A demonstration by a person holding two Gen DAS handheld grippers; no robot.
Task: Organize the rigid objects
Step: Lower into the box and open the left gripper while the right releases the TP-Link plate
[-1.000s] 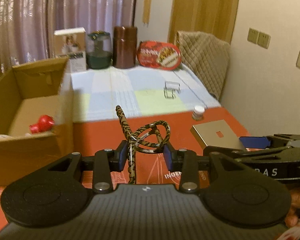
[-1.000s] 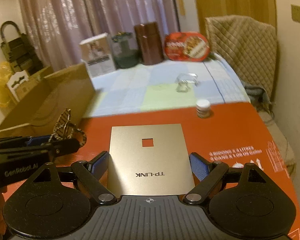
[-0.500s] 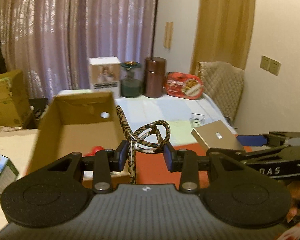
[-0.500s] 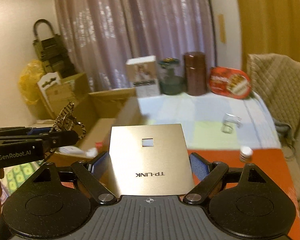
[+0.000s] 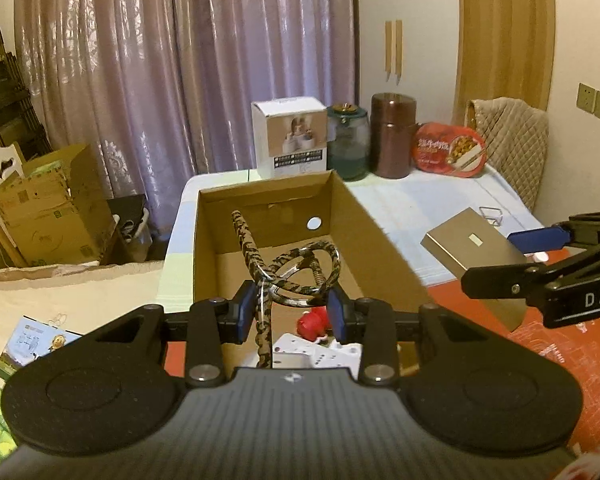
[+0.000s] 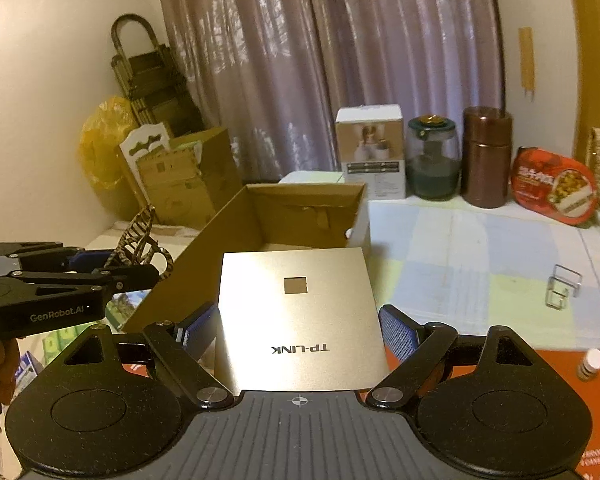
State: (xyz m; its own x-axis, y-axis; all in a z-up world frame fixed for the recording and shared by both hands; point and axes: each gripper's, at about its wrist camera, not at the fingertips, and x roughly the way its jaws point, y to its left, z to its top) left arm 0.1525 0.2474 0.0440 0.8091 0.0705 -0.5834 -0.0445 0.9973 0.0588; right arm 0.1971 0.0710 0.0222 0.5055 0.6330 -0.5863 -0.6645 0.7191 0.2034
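Observation:
My left gripper [image 5: 292, 310] is shut on a leopard-print headband [image 5: 304, 266], held above the open cardboard box [image 5: 376, 236]. Inside the box lie a red toy [image 5: 312, 322] and a white power strip [image 5: 312, 356]. My right gripper [image 6: 296, 330] is shut on a flat gold TP-LINK box [image 6: 296, 320], just right of the cardboard box [image 6: 204, 256]. That gold box [image 5: 476, 252] and the right gripper show at the right of the left wrist view. The left gripper [image 6: 112, 268] with the headband [image 6: 140, 240] shows at the left of the right wrist view.
At the table's back stand a white carton [image 5: 290, 136], a green glass jar [image 5: 348, 146], a brown canister [image 5: 394, 136] and a red food tub [image 5: 450, 148]. A wire clip [image 6: 562, 290] and a small bottle [image 6: 590, 364] lie to the right. Cartons [image 5: 48, 208] crowd the left.
Both grippers have risen and swung left from over the red mat to the cardboard box, each keeping its hold. The box's inside now shows below the headband.

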